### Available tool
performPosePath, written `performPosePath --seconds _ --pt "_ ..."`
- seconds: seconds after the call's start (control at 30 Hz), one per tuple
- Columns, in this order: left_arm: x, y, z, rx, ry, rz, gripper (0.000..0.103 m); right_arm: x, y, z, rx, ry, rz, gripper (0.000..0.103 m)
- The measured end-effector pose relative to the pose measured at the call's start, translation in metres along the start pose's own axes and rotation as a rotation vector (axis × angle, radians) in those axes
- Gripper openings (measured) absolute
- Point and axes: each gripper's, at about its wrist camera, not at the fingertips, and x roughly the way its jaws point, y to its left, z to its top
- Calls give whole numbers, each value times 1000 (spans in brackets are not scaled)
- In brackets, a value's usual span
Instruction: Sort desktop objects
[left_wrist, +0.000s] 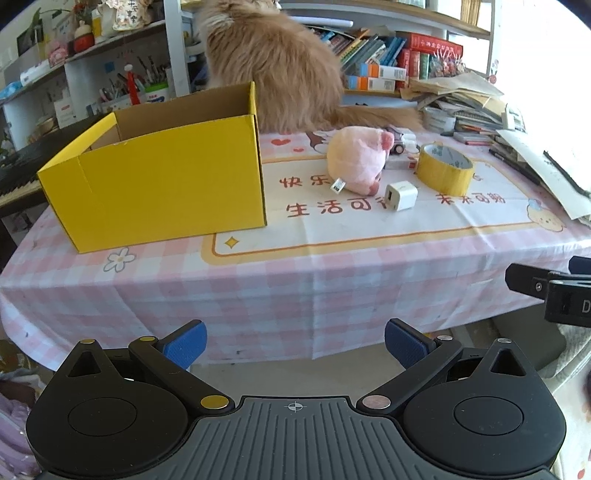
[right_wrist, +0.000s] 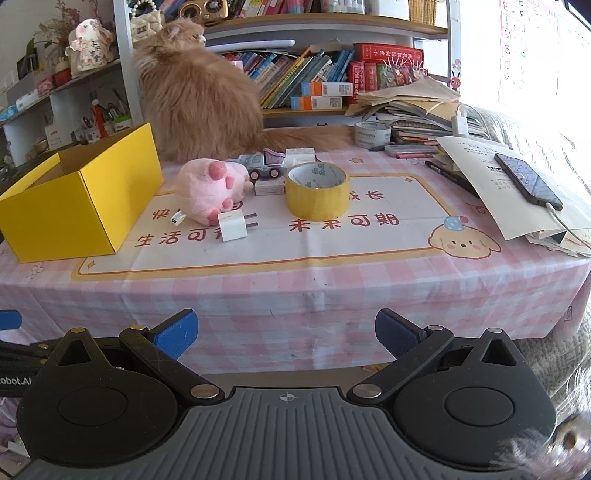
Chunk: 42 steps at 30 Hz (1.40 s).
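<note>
Front edge of table: the pink checked tablecloth (right_wrist: 295, 280) is bare along the near side, so the way in from the front is free.
Left side: the yellow box (left_wrist: 162, 177) stands there with open top; its high walls block a low pass from the left.
Middle: the pink plush (right_wrist: 214, 188), the white charger (right_wrist: 232, 226) and the yellow tape roll (right_wrist: 317, 192) are close together, with narrow gaps between them.
Behind: the cat (right_wrist: 199, 103) sits at the back edge and closes that side.
Right side: papers and a phone (right_wrist: 528, 181) cover the edge.
</note>
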Motion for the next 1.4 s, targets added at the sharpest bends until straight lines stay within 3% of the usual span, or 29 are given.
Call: performPosePath --seconds 0.53,0.97,1.4 --pt "5 -19 20 52 -71 -34 103 16 -11 21 -19 5 -1 103" --pt "35 -40 54 53 -86 -66 103 48 -25 55 -81 9 27 103" --pt "64 -70 93 51 -98 -30 103 85 -51 98 -155 -20 70 103"
